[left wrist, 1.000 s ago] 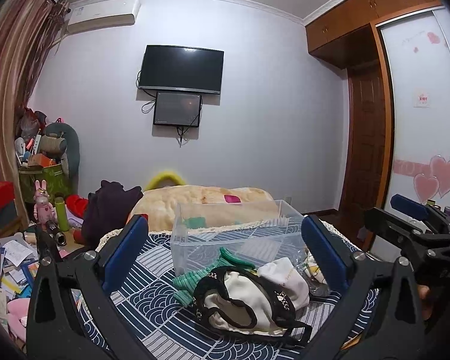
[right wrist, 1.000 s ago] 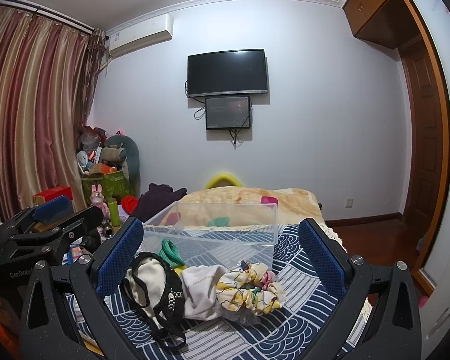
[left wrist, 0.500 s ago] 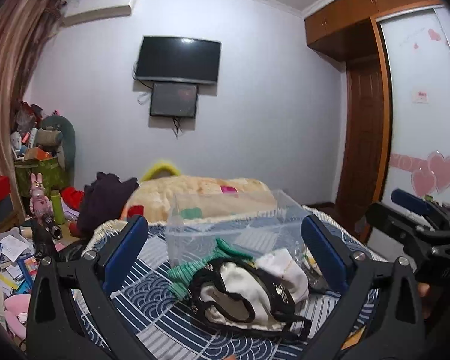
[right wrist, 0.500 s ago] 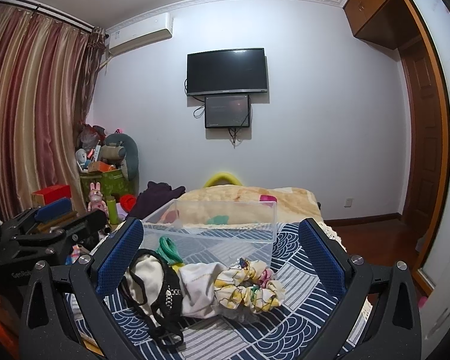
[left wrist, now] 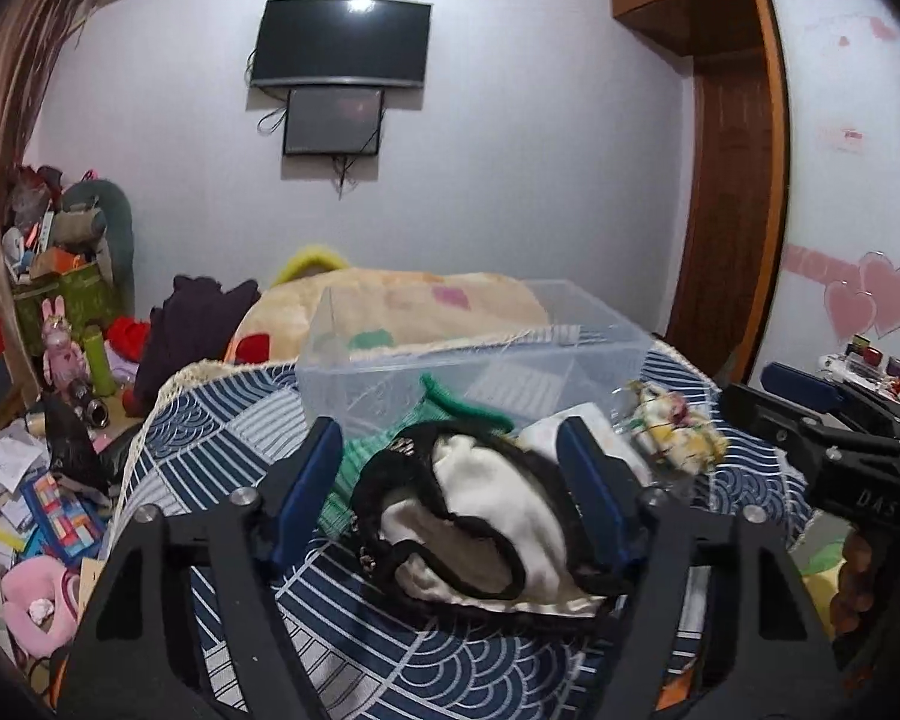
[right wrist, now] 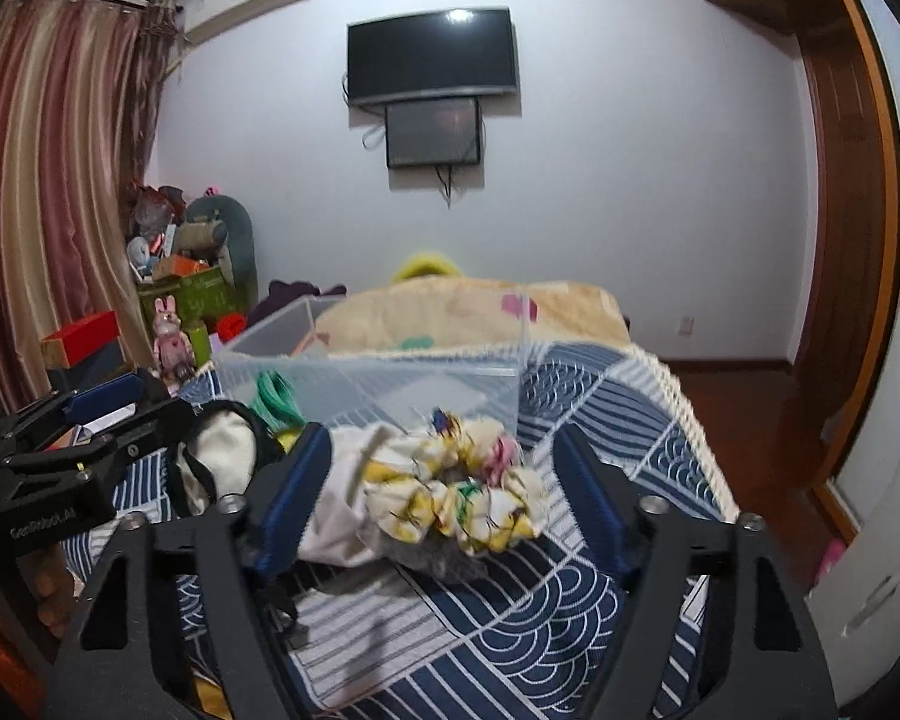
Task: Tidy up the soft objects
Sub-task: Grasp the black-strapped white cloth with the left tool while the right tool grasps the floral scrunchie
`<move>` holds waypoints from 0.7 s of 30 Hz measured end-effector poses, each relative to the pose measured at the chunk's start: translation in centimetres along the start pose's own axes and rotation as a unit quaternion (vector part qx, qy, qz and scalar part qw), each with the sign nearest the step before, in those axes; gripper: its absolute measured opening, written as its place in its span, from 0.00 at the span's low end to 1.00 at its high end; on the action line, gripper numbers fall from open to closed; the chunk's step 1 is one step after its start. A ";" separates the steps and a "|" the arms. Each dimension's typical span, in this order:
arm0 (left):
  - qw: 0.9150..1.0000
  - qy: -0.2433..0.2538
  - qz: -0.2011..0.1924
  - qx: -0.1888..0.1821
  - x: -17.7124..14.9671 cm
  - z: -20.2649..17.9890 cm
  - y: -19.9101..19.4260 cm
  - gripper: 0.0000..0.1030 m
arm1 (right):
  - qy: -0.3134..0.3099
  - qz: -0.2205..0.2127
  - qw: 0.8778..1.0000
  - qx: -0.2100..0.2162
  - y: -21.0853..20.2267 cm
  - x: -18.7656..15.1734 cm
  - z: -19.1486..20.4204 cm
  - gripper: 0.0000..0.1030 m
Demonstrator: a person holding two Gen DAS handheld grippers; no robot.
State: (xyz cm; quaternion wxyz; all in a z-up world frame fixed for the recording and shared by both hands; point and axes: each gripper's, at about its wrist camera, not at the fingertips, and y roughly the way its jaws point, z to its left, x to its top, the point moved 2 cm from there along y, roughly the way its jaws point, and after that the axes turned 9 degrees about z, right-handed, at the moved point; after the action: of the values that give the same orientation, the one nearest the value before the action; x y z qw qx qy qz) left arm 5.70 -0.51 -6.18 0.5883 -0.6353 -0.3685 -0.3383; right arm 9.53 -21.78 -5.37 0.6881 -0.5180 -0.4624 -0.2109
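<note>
Bed: navy wave-patterned cover [left wrist: 222, 456] with a cream fringed edge [right wrist: 684, 420].
Far end: clear plastic bin [left wrist: 474, 360], open-topped, standing on the cover.
Before the bin: black-trimmed cream garment [left wrist: 480, 516], white cloth [right wrist: 342, 498], floral scrunchie [right wrist: 456, 492], green knit piece [left wrist: 462, 405], bunched together and touching.
Beyond: beige blanket [right wrist: 468, 312].

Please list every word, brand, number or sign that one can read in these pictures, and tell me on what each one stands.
"DAS": on the black body of the right tool, seen from the left wrist view.
"GeeiRobot.AI", roughly; blurred: on the black body of the left tool, seen from the right wrist view.
Small sticker on the wardrobe door: too blurred to read.
Papers on the floor: too small to read.
</note>
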 end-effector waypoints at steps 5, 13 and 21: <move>0.998 -0.047 0.041 0.006 -0.3 2.2 2.7 0.48 | 0.023 0.035 0.999 -0.002 1.4 -0.7 -1.5 0.64; 0.996 -0.062 0.060 -0.011 -1.3 2.7 4.2 0.34 | 0.013 0.073 0.997 0.000 3.2 -1.5 -1.0 0.64; 0.998 -0.026 0.046 -0.014 -0.8 1.6 2.5 0.12 | 0.008 0.077 0.997 0.000 3.1 -1.3 -0.8 0.32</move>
State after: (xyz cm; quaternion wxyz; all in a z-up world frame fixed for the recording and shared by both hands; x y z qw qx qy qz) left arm 7.45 0.95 -8.29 0.5842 -0.6687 -0.3492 -0.2994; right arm 11.62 -21.63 -8.14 0.7058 -0.5507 -0.4155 -0.1611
